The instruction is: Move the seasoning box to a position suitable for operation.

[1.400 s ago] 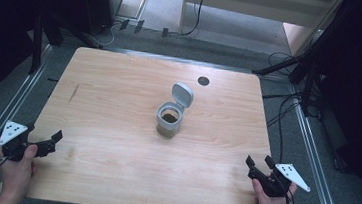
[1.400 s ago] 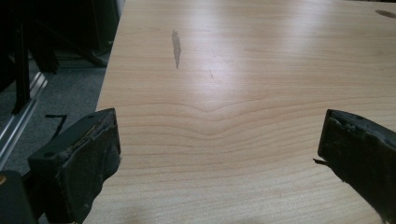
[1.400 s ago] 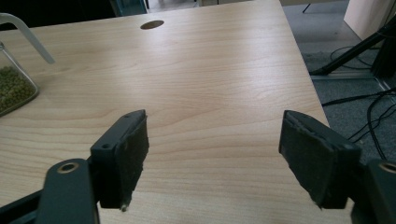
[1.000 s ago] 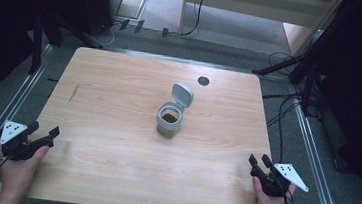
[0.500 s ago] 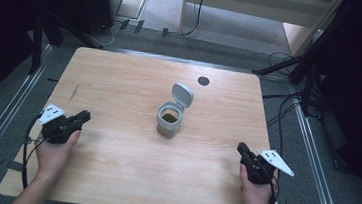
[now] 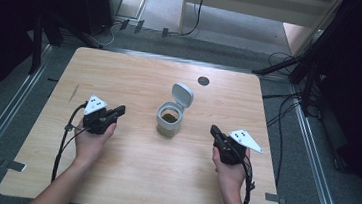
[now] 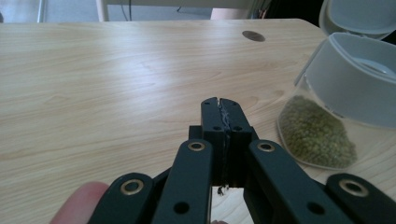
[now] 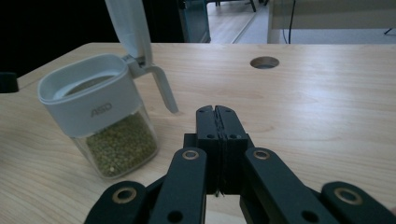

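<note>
Between closed grippers (image 6: pixel 119 110) (image 6: pixel 213 130), open jar (image 6: pixel 170 118)

Pale wood-grain table (image 6: pixel 127 167), light tan with darker streaks and a dark round hole (image 6: pixel 203 80) at twelve o'clock. The jar (image 8: pixel 105 121) has a clear body, a white-grey collar and lid, and olive-green grains inside. Both grippers, left (image 7: pixel 219 106) and right (image 8: pixel 216 113), are matte black with brass-coloured rivets.

Both tongs closed, held low

The left tongs (image 6: pixel 118 111) and right tongs (image 6: pixel 214 131) are pointing inward, jaws pressing together, forearms reaching in from below.
</note>
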The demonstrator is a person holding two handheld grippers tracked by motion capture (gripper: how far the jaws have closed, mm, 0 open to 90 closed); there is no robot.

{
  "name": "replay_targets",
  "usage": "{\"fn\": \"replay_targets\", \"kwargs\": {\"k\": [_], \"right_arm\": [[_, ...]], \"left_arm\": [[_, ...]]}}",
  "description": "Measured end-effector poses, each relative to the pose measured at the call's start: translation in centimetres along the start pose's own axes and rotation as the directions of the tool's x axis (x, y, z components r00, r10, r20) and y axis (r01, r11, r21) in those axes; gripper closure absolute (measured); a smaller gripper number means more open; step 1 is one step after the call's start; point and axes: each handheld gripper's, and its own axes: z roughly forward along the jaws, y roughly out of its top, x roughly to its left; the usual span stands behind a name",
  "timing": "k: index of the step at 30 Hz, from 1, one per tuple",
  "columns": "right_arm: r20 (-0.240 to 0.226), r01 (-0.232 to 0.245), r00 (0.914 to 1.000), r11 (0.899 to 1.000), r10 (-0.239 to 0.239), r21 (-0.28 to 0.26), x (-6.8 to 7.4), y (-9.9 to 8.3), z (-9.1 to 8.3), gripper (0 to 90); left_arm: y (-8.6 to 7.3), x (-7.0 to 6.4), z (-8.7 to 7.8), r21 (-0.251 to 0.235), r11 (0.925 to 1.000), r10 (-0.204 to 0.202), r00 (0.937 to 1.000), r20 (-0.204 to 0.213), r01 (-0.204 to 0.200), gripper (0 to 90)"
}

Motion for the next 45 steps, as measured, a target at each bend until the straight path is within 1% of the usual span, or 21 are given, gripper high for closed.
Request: {"fn": "replay_targets", "kwargs": {"k": [2, 4, 7, 8, 10, 13, 16, 18, 23, 26, 29, 32, 33, 35, 37, 38, 39, 41, 42, 44, 45], "right_arm": [[-0.005, 0.002, 1.0000, 1.000, -0.002, 0.006, 0.5, 0.2, 0.5, 90.0], [-0.009, 0.001, 1.0000, 1.000, -0.001, 0.011, 0.9, 0.2, 1.0, 90.0], [-0.012, 0.014, 0.9998, 1.000, -0.013, 0.024, 1.4, 0.0, 1.7, 90.0], [-0.013, 0.006, 0.9999, 1.000, -0.006, 0.030, 1.5, -0.1, 1.9, 90.0], [-0.013, 0.010, 0.9999, 0.999, -0.010, 0.036, 1.8, -0.2, 2.3, 90.0], [-0.021, 0.004, 0.9998, 0.999, -0.003, 0.045, 2.2, -0.4, 2.9, 90.0], [-0.033, -0.001, 0.9994, 0.999, 0.003, 0.051, 2.8, -0.5, 3.5, 90.0], [-0.041, 0.004, 0.9991, 0.999, -0.002, 0.054, 3.1, -0.6, 4.0, 90.0], [-0.050, 0.007, 0.9988, 0.997, -0.004, 0.071, 4.1, -0.6, 5.1, 90.0], [-0.049, 0.005, 0.9988, 0.997, -0.001, 0.072, 4.6, -0.5, 5.6, 90.0], [-0.033, 0.003, 0.9994, 0.996, 0.000, 0.090, 5.0, -0.6, 6.0, 90.0], [-0.024, -0.003, 0.9997, 0.995, 0.006, 0.103, 5.4, -0.9, 6.4, 90.0], [-0.020, 0.004, 0.9998, 0.995, -0.002, 0.101, 5.5, -1.0, 6.5, 90.0], [-0.008, -0.003, 1.0000, 0.994, 0.004, 0.112, 5.7, -1.1, 6.6, 90.0], [0.004, -0.003, 1.0000, 0.994, 0.003, 0.110, 6.0, -1.1, 6.7, 90.0], [0.007, -0.008, 0.9999, 0.994, 0.008, 0.112, 6.1, -1.1, 6.8, 90.0], [0.019, -0.002, 0.9998, 0.994, -0.001, 0.109, 6.2, -1.1, 6.8, 90.0], [0.031, -0.011, 0.9995, 0.994, 0.007, 0.110, 6.2, -1.1, 6.9, 90.0], [0.032, -0.009, 0.9995, 0.994, 0.006, 0.111, 6.2, -1.1, 6.9, 90.0], [0.024, -0.004, 0.9997, 0.994, 0.001, 0.112, 6.2, -1.1, 7.0, 90.0], [0.022, -0.002, 0.9998, 0.994, 0.000, 0.113, 6.2, -1.2, 7.0, 90.0]], "left_arm": [[0.1, -0.4, 0.5, -0.006, 0.9999, -0.009, 0.9999, 0.005, 0.009, 90.0], [0.1, -0.7, 1.0, 0.004, 1.0000, -0.005, 0.9999, 0.013, 0.005, 90.0], [0.2, -1.3, 1.9, 0.007, 1.0000, 0.003, 0.9998, 0.018, -0.004, 90.0], [0.3, -1.5, 2.2, 0.011, 0.9999, 0.004, 0.9998, 0.021, -0.004, 90.0], [0.4, -1.9, 2.8, 0.014, 0.9999, -0.005, 0.9993, 0.036, 0.004, 90.0], [0.5, -2.6, 3.6, 0.016, 0.9998, -0.011, 0.9989, 0.045, 0.010, 90.0], [0.5, -3.4, 4.4, 0.031, 0.9995, -0.004, 0.9982, 0.059, 0.002, 90.0], [0.5, -3.9, 4.9, 0.037, 0.9993, 0.001, 0.9975, 0.070, -0.004, 90.0], [0.5, -5.0, 5.8, 0.045, 0.9989, 0.013, 0.9967, 0.081, -0.017, 90.0], [0.5, -5.2, 6.3, 0.042, 0.9986, 0.027, 0.9963, 0.081, -0.031, 90.0], [0.6, -5.1, 6.5, 0.044, 0.9989, 0.015, 0.9965, 0.083, -0.018, 90.0], [0.7, -5.1, 6.6, 0.046, 0.9987, 0.020, 0.9955, 0.092, -0.025, 90.0], [0.7, -5.2, 6.6, 0.046, 0.9985, 0.026, 0.9951, 0.095, -0.030, 90.0], [0.7, -5.3, 6.7, 0.038, 0.9983, 0.038, 0.9913, 0.126, -0.043, 90.0], [0.8, -5.5, 6.7, 0.035, 0.9976, 0.055, 0.9887, 0.139, -0.060, 90.0], [0.7, -5.6, 6.7, 0.034, 0.9979, 0.050, 0.9878, 0.147, -0.055, 90.0], [0.7, -5.6, 6.8, 0.033, 0.9980, 0.049, 0.9866, 0.156, -0.055, 90.0], [0.7, -5.5, 6.7, 0.037, 0.9979, 0.047, 0.9844, 0.169, -0.054, 90.0], [0.7, -5.6, 6.7, 0.039, 0.9975, 0.051, 0.9836, 0.173, -0.058, 90.0], [0.7, -5.7, 6.5, 0.041, 0.9964, 0.066, 0.9840, 0.165, -0.074, 90.0], [0.6, -5.7, 6.4, 0.042, 0.9969, 0.058, 0.9838, 0.169, -0.066, 90.0]]}}
